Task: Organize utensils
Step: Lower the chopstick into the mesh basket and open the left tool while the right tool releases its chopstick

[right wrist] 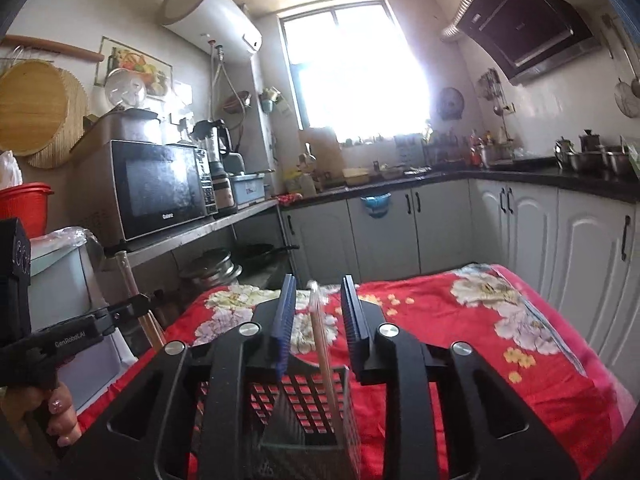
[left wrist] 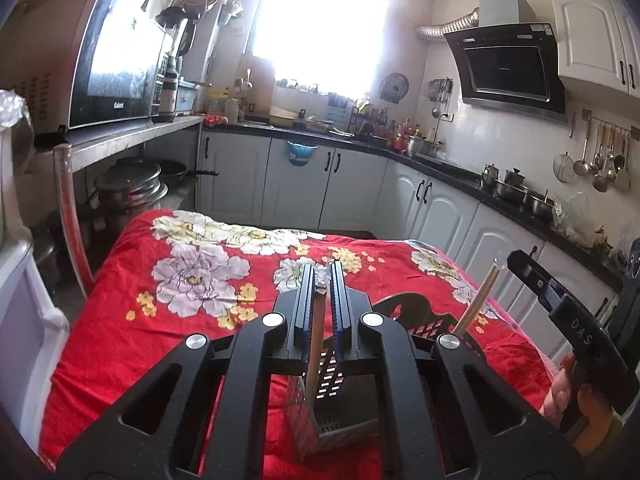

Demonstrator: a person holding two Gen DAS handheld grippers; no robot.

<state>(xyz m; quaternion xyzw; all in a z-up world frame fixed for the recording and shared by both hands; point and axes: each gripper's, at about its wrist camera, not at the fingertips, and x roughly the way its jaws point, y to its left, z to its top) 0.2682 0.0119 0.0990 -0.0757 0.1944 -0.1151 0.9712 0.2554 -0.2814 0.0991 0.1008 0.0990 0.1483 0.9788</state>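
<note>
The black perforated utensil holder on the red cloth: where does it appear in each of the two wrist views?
Left wrist view: the utensil holder is at bottom centre, under the left gripper, partly hidden by its frame.
Right wrist view: the holder is at bottom centre, under the right gripper; a chopstick stands in it.
Shared landmark: the microwave is at left in both.

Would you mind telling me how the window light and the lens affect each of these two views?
Left wrist view: the window is blown out white, flare washing the wall beside it; cabinets curve from fisheye distortion. Right wrist view: the same window glares, hazing the counter; dark corners vignette both views.
</note>
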